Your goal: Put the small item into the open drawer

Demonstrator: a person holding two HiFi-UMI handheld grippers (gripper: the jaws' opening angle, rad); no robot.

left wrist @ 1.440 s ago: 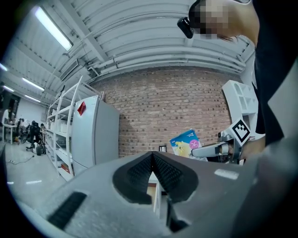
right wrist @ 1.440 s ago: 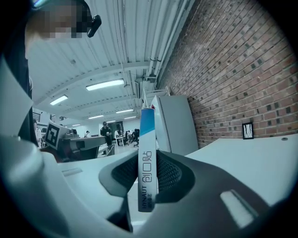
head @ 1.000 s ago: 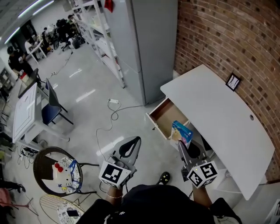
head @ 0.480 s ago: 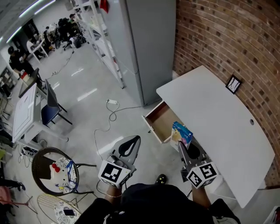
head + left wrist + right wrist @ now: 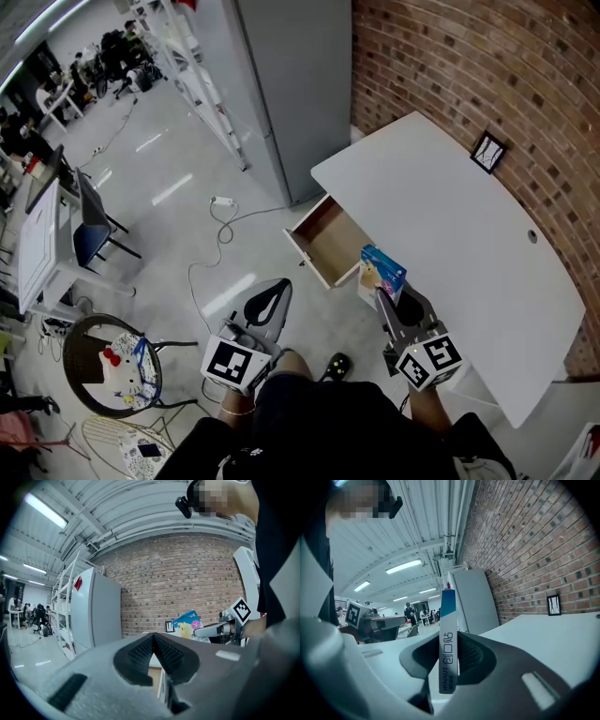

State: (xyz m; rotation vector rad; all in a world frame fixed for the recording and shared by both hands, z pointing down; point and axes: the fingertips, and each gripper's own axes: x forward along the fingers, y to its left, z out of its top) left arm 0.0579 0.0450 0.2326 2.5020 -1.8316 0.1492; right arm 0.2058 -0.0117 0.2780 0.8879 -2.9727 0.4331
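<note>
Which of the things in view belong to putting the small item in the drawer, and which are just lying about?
Job: blue packet, clamped in the right gripper; open drawer; white desk.
Lying about: picture frame; grey cabinet; floor cable; round chair. The left gripper is shut and empty.

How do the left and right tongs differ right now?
Grip: left tongs are closed on nothing; right tongs clamp a slim blue-and-white box.
Place: left tongs hang over the floor; right tongs sit beside the open drawer at the desk edge.
Shared: both point roughly forward.
</note>
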